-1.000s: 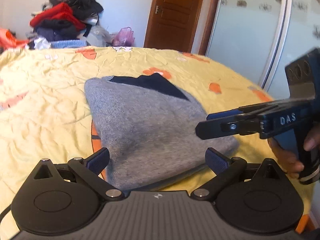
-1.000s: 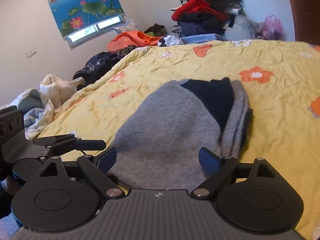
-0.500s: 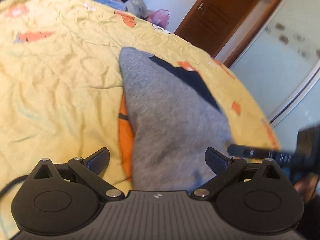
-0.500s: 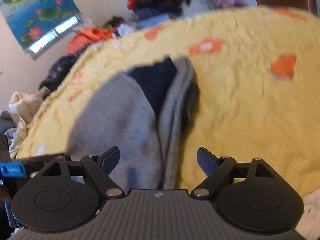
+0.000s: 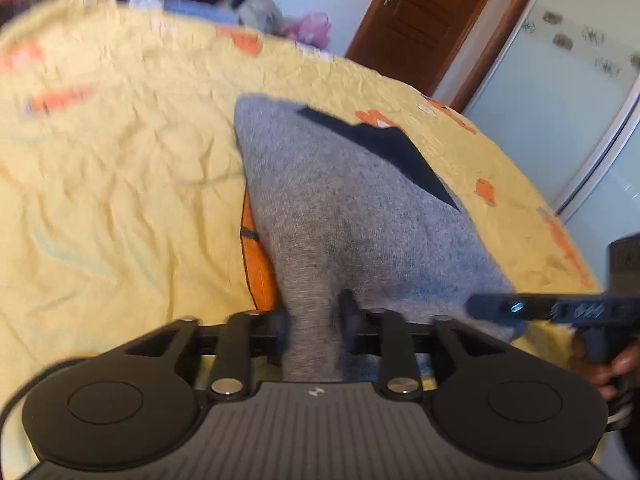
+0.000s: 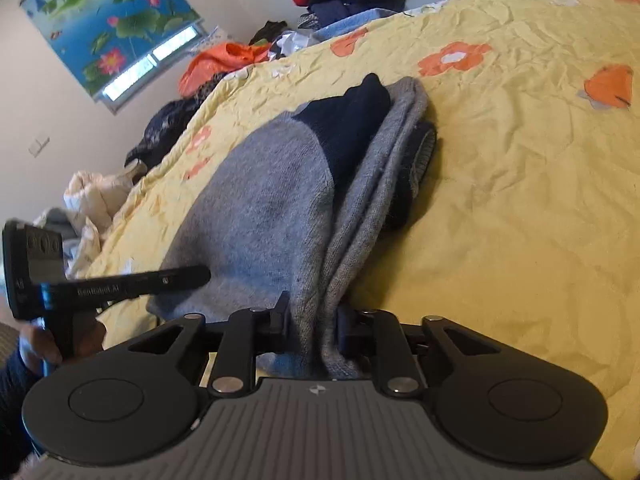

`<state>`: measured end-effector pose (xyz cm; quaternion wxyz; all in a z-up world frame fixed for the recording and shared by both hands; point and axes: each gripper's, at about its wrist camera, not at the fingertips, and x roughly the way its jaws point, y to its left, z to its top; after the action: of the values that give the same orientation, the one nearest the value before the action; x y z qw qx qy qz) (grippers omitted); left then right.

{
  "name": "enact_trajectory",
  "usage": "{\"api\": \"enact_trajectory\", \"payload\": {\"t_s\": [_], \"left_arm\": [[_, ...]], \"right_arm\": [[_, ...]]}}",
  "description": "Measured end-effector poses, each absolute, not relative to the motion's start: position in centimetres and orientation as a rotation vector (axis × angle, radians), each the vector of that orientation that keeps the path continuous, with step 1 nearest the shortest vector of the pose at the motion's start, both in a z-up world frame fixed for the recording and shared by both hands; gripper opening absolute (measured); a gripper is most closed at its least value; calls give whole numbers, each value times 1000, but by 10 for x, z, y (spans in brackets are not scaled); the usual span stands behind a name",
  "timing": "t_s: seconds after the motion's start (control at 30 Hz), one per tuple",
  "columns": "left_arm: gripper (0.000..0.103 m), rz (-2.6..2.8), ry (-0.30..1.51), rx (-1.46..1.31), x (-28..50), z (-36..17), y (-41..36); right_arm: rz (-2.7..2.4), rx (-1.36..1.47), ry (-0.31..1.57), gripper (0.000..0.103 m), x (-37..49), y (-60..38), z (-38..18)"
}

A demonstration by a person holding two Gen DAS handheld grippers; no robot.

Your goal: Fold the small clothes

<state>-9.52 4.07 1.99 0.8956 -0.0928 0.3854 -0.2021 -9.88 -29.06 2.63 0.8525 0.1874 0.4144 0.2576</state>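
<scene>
Both grippers, left (image 5: 314,316) and right (image 6: 312,320), are closing on the near hem of the grey sweater (image 5: 340,200) (cloth bunched between the jaws), which lies on the yellow bed (image 5: 120,200), probably to fold it away.

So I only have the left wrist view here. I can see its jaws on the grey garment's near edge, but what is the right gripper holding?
Observer: The right gripper is closing on the near end of the same grey garment, at its folded side; fabric is bunched between its jaws.
Operator: How many layers there?
Observer: Several grey layers stack along that edge, with a darker ribbed piece tucked underneath.
Operator: Anything left of the bed?
Observer: A pale heap of clothes lies beside the yellow bedspread, below a lotus-print blind.
</scene>
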Motion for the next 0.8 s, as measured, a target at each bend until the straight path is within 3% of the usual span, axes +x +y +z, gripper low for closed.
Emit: {"api": "enact_trajectory", "payload": {"t_s": [0.03, 0.1, 0.13, 0.17, 0.4, 0.5, 0.8], "left_arm": [[70, -385, 755, -147, -105, 23, 35], [94, -324, 645, -110, -128, 27, 27], [94, -323, 602, -116, -139, 28, 24], [94, -334, 585, -115, -147, 28, 19], [94, -276, 670, 66, -164, 5, -16], [103, -296, 685, 74, -163, 0, -17], [103, -275, 675, 71, -166, -3, -16]], "right_arm": [[519, 400, 866, 42, -101, -292, 29], [463, 346, 827, 67, -113, -289, 38], [423, 295, 793, 85, -122, -285, 43], [387, 256, 758, 89, -131, -280, 46], [173, -26, 772, 103, -164, -242, 27], [142, -87, 721, 102, -176, -234, 20], [-15, -10, 723, 103, -161, -225, 16]]}}
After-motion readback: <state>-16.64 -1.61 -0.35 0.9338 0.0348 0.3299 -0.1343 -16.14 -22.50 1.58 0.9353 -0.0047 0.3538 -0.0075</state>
